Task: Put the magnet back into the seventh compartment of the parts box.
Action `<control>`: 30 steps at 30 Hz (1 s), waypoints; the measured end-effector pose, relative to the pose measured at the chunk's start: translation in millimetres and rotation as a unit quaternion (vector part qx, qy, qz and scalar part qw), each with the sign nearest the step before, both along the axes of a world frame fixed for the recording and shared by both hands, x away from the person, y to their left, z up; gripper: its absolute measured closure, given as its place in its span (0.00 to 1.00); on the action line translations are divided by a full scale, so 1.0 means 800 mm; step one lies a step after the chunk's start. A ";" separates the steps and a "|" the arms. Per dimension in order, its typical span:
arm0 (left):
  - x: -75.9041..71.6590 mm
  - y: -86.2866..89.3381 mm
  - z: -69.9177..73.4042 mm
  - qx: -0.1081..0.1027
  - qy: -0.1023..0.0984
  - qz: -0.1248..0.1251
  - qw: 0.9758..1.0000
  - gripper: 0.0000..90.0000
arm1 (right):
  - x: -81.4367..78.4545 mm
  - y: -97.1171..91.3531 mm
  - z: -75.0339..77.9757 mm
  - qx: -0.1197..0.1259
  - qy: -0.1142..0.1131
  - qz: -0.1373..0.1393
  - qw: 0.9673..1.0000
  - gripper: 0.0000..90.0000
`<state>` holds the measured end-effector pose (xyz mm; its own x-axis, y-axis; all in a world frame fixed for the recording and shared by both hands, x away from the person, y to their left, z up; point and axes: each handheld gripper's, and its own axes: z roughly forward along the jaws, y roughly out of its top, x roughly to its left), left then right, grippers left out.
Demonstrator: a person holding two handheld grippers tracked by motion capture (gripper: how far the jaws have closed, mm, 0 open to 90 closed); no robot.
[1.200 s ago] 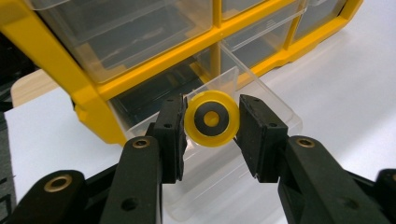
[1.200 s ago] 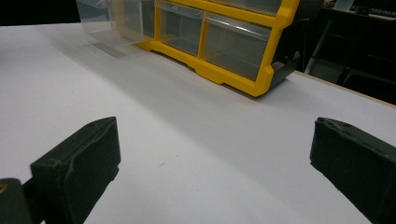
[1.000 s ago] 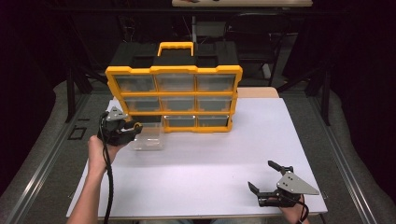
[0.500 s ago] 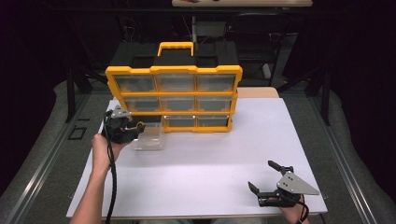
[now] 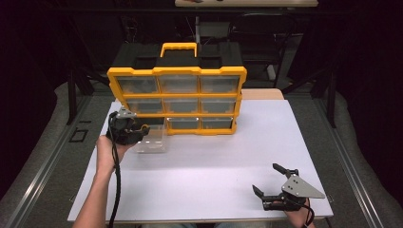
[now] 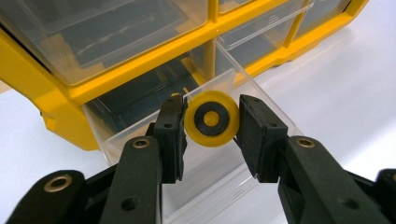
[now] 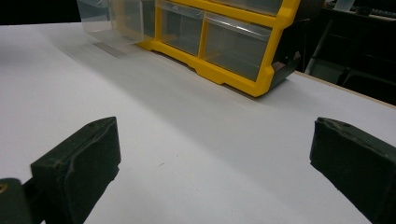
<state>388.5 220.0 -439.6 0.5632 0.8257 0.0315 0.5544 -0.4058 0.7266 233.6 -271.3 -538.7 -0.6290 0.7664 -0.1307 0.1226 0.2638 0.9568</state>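
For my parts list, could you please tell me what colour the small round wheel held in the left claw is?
Yellow small round wheel with a black ring; clearest in the left gripper view.

High view overlooks the table (image 5: 199, 166); gripper views sit close, sharing perhaps the organizer (image 5: 177, 99).

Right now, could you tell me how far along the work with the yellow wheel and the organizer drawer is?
Done: the clear drawer at the organizer's bottom left is pulled out. In hand: the left gripper holds the yellow wheel over it. Left: dropping the wheel in and pushing the drawer shut. The right gripper rests open, empty.
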 end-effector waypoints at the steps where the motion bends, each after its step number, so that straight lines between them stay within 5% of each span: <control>1: 0.001 -0.001 0.000 0.000 0.001 0.000 1.000 0.69 | 0.000 0.000 0.000 0.000 0.000 0.000 1.000 0.01; 30: 0.012 -0.006 -0.015 0.004 0.028 0.007 1.000 0.69 | 0.000 0.000 -0.001 0.001 0.000 0.000 1.000 0.02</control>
<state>398.0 214.8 -451.9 0.5530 0.8332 0.0069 0.5998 -0.4038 0.6908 234.0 -271.2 -539.2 -0.6288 0.7668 -0.1291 0.1231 0.2621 0.9572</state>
